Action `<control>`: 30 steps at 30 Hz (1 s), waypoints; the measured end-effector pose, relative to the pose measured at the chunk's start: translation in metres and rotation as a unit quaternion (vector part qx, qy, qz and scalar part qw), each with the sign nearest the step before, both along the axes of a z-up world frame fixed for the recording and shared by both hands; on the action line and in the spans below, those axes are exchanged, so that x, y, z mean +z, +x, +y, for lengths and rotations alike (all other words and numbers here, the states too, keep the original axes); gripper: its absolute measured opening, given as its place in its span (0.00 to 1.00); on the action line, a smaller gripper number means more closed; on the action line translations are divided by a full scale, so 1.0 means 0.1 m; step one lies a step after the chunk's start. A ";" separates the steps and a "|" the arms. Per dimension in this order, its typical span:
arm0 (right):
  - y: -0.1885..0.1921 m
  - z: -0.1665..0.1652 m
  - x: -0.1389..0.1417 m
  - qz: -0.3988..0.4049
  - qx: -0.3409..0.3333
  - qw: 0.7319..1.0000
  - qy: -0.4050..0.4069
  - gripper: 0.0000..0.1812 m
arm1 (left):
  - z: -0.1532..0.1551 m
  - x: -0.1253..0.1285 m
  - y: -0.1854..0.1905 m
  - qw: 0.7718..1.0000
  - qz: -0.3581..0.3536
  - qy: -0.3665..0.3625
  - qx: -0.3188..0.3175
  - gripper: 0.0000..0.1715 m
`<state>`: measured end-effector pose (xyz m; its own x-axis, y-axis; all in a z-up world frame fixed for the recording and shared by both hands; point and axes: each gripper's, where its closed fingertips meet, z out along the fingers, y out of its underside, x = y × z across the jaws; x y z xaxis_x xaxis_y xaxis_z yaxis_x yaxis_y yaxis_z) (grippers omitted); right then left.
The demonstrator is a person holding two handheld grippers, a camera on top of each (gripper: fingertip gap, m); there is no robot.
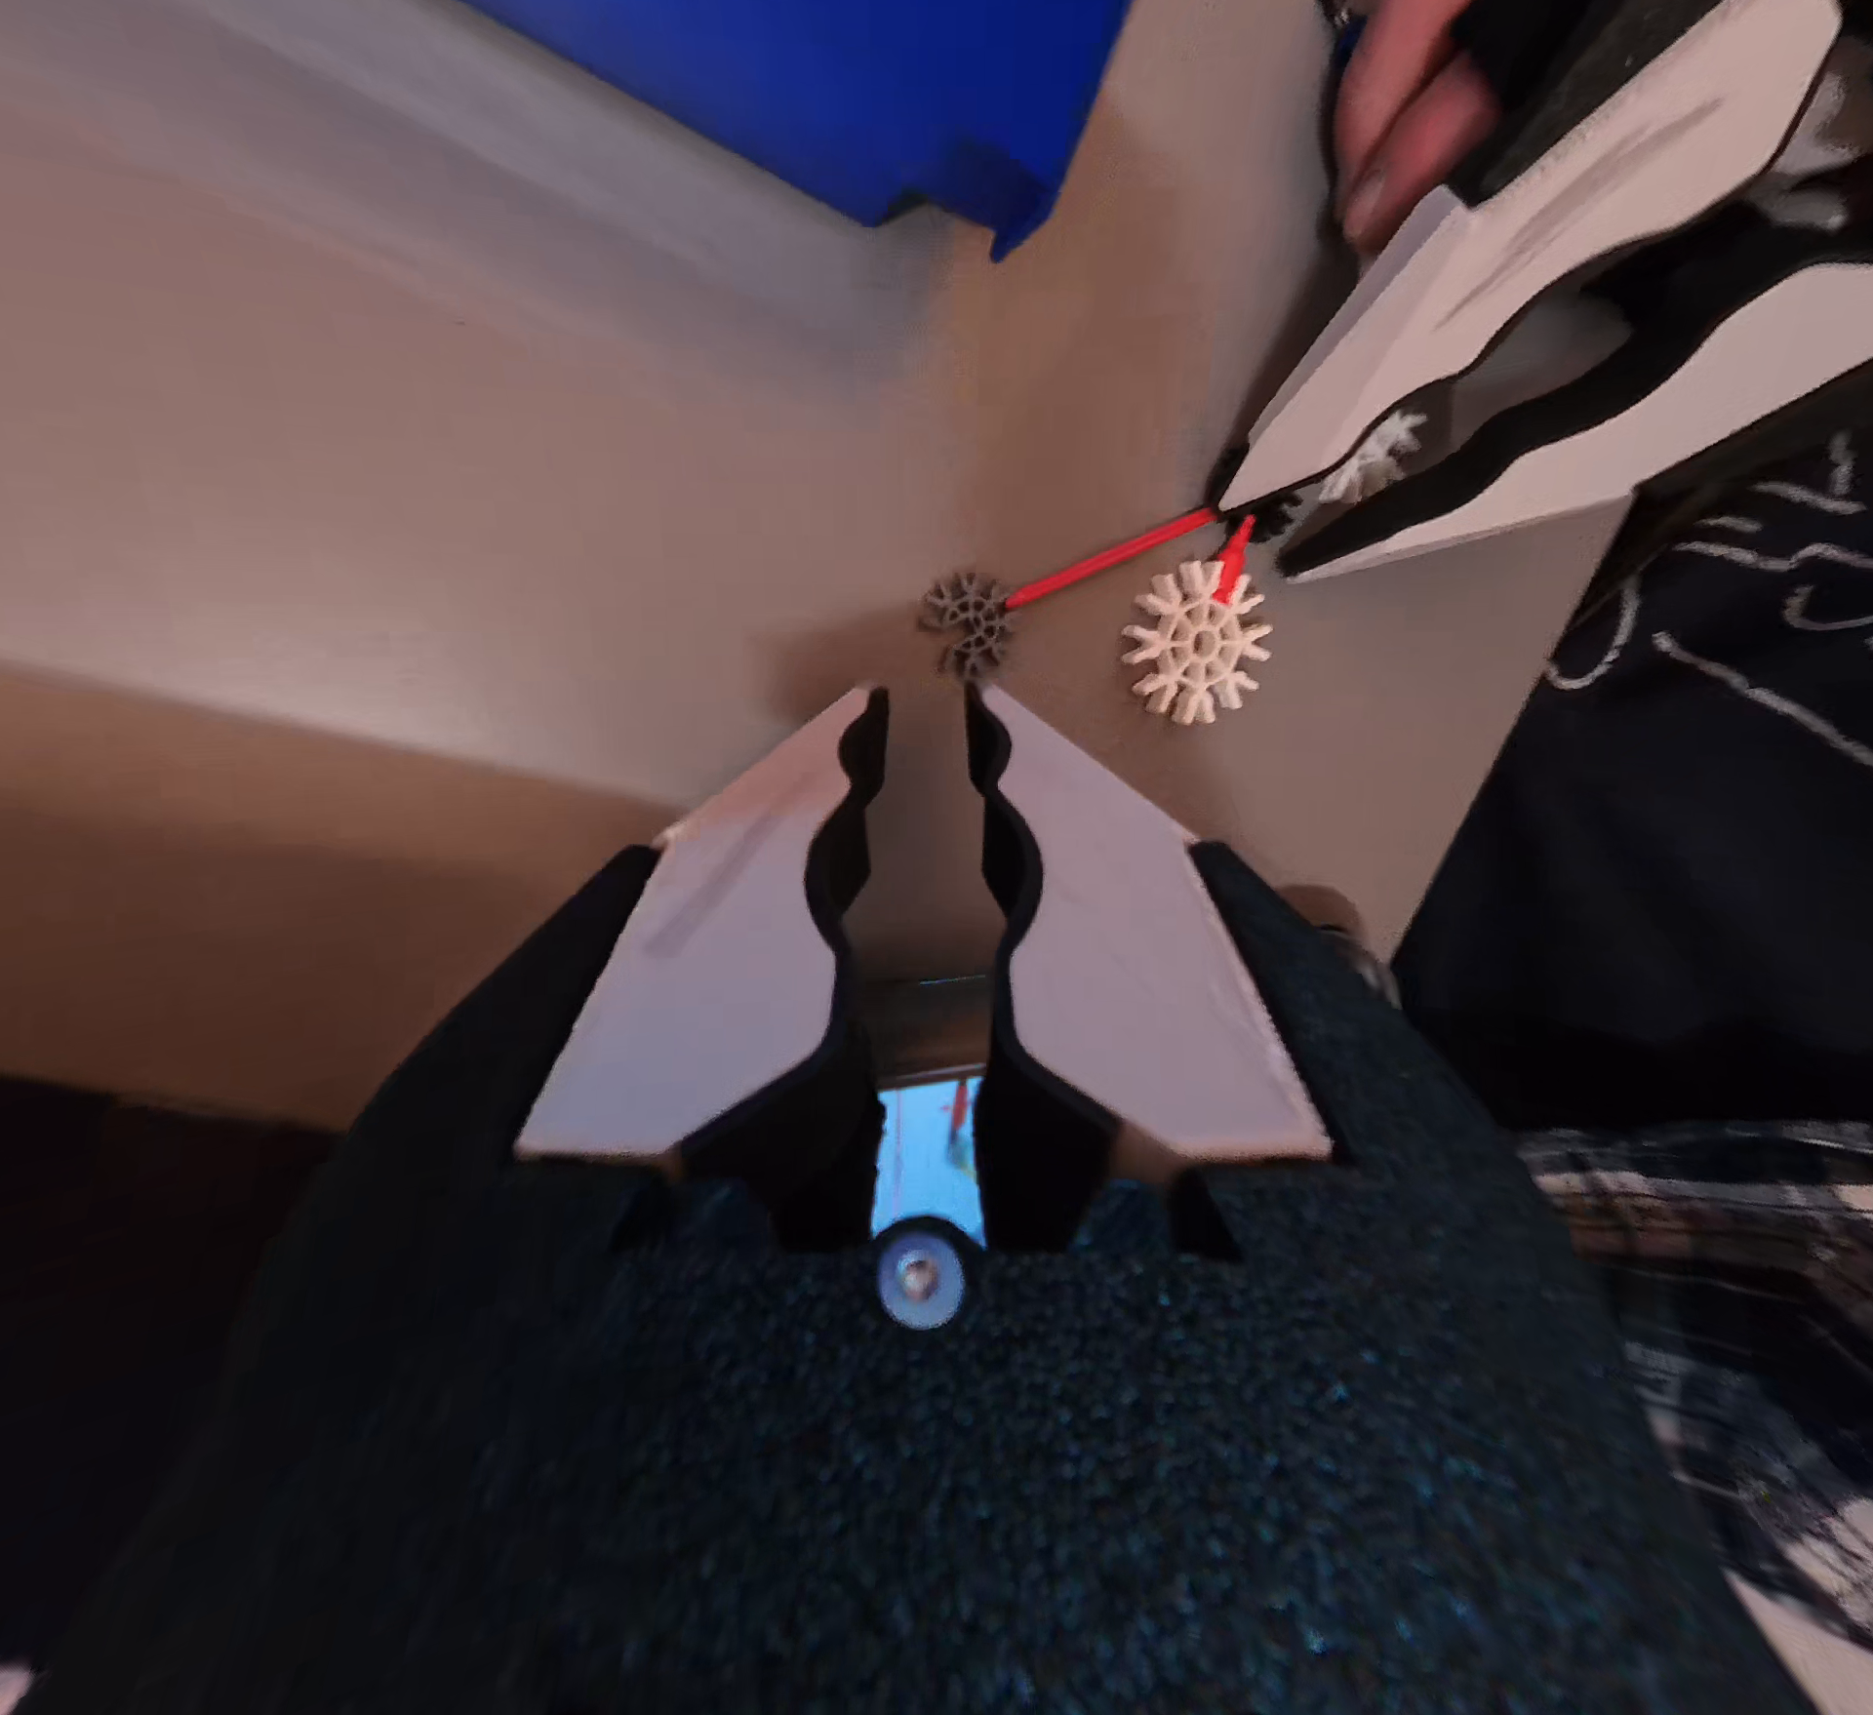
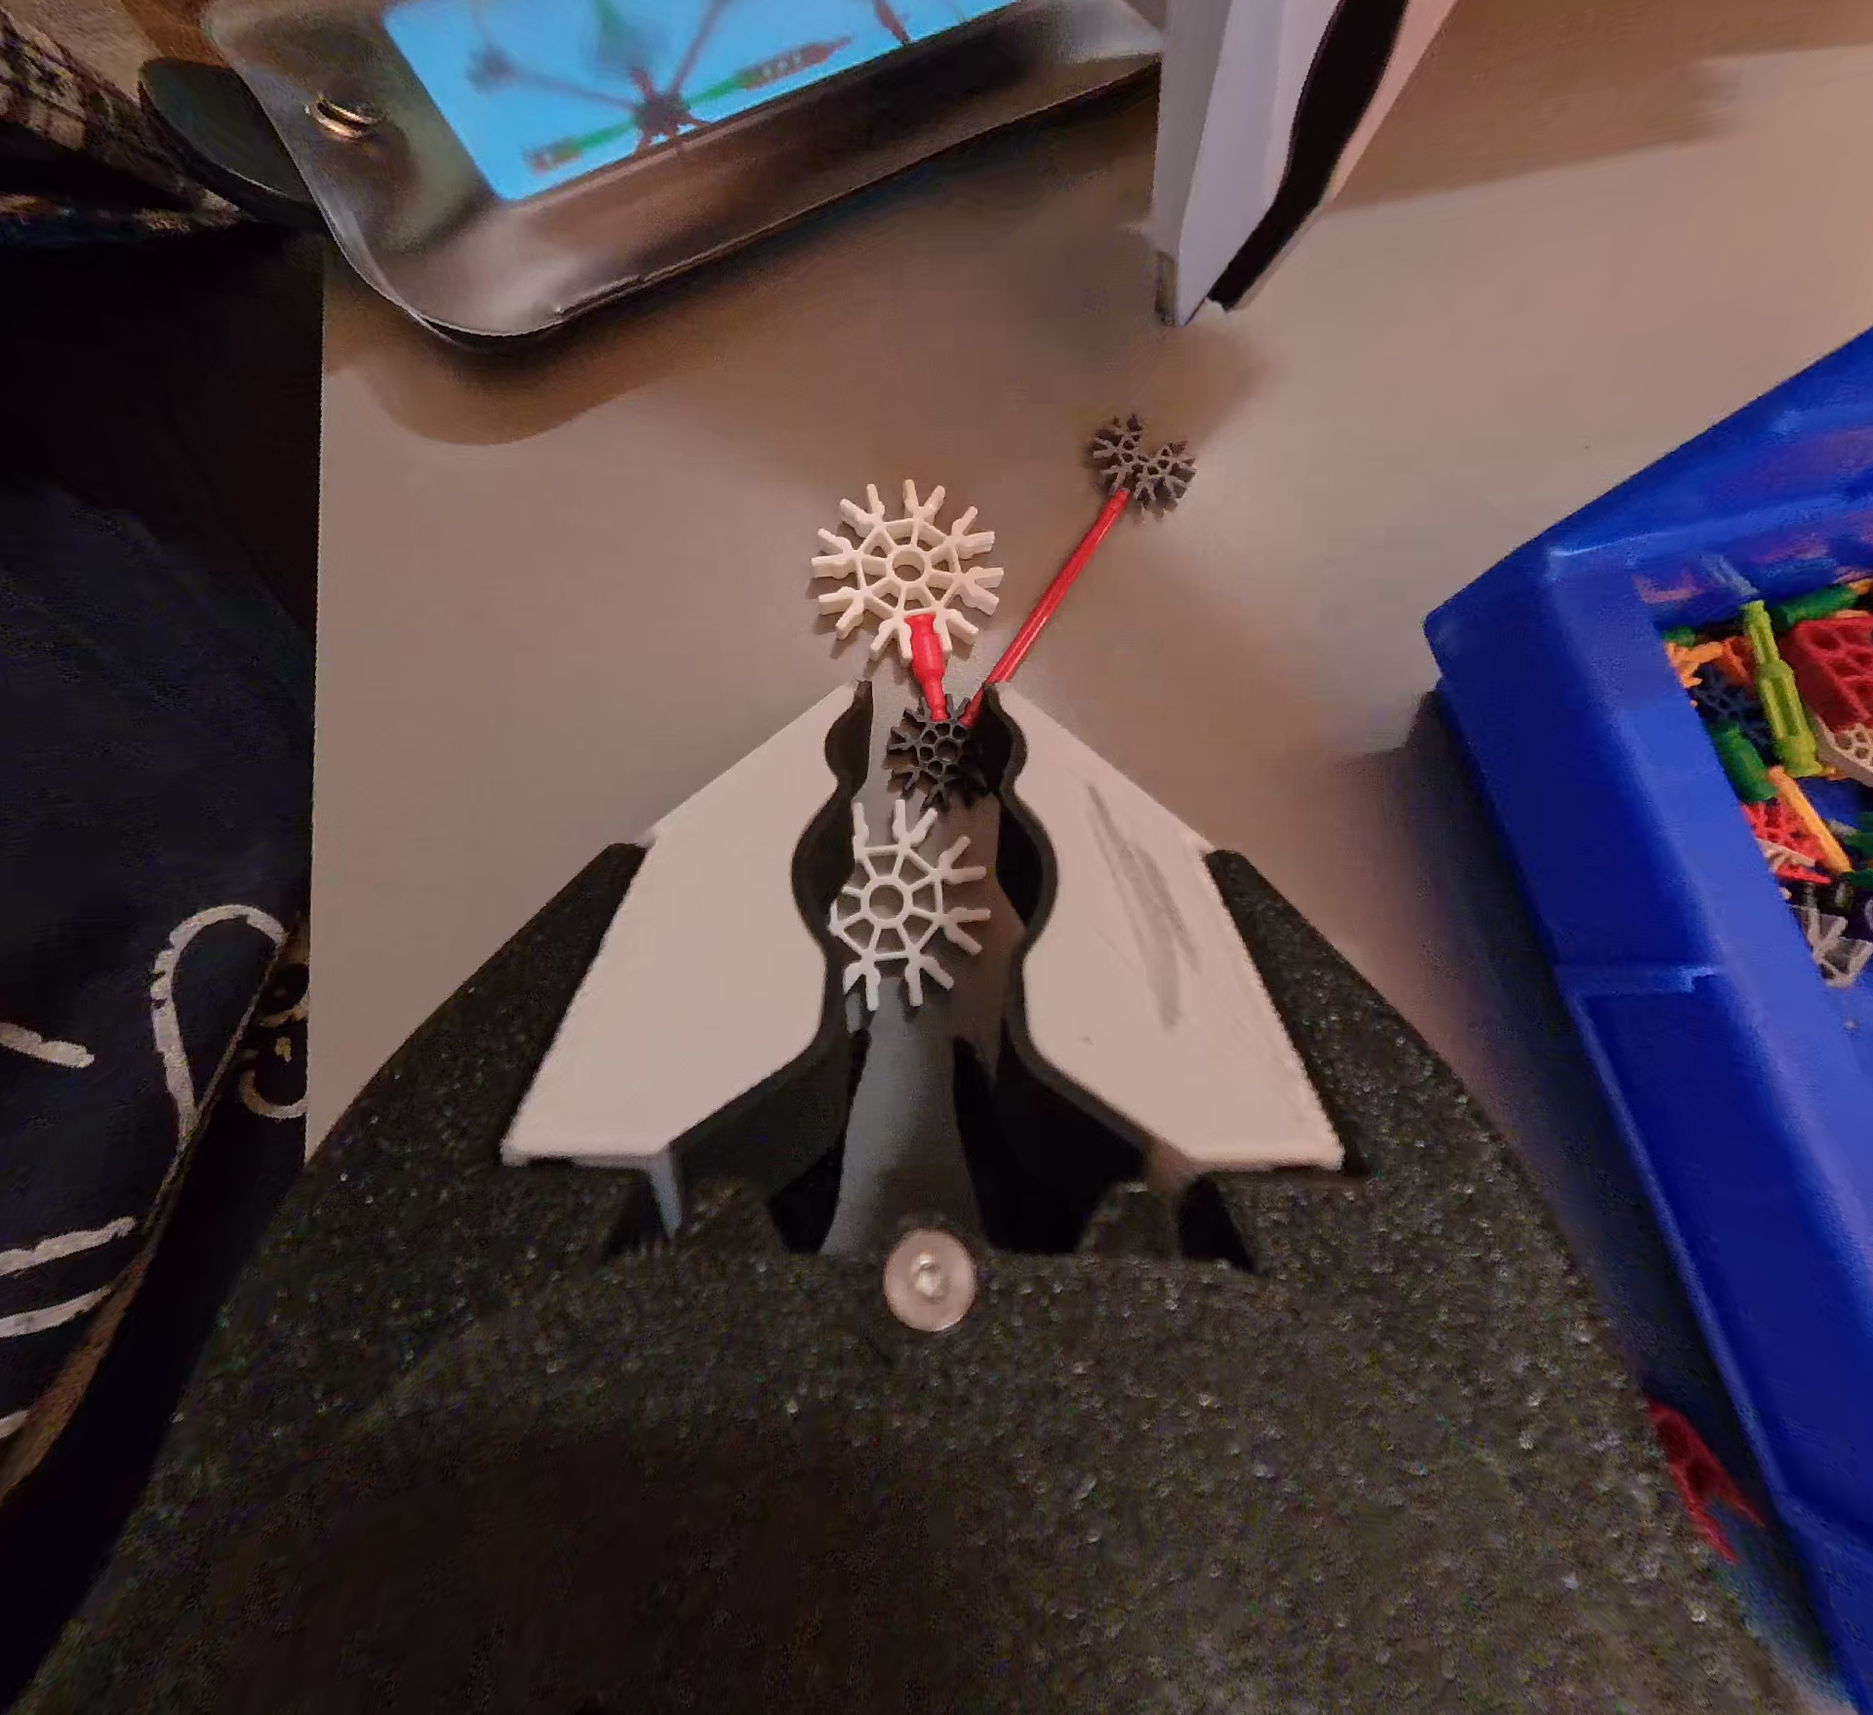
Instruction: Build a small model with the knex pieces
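the right tongs (image 2: 930, 703) are closed on a small black snowflake-shaped plastic connector (image 2: 938, 754), pinched between the tips. two thin red plastic rods leave that hub: a short red rod (image 2: 926, 661) into a white snowflake-shaped plastic connector (image 2: 905, 570) lying on the pale counter (image 2: 568, 551), and a long red rod (image 2: 1054, 597) out to a grey double-lobed plastic connector (image 2: 1142, 462). a second white snowflake connector (image 2: 905, 901) sits deeper between the same jaws. the left tongs (image 1: 924, 701) stand slightly parted and empty, tips just short of the grey piece, not touching it. a blue plastic bin (image 2: 1581, 815) of mixed coloured parts stands to the right, and a phone with a lit blue screen in a clear pouch (image 2: 699, 95) lies beyond.

the risk as i judge it: the hub is held only at the very tips, so any twist or sideways pull on the grey end could pop it loose or unseat a rod. the slim rods look easily bent.
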<state>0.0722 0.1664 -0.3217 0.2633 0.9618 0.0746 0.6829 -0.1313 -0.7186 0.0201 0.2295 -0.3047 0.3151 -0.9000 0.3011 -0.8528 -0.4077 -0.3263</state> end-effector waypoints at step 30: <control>-0.01 0.00 0.00 0.007 0.002 1.000 -0.009 0.11 | -0.04 -0.09 0.15 0.977 -0.013 0.113 -0.179 0.03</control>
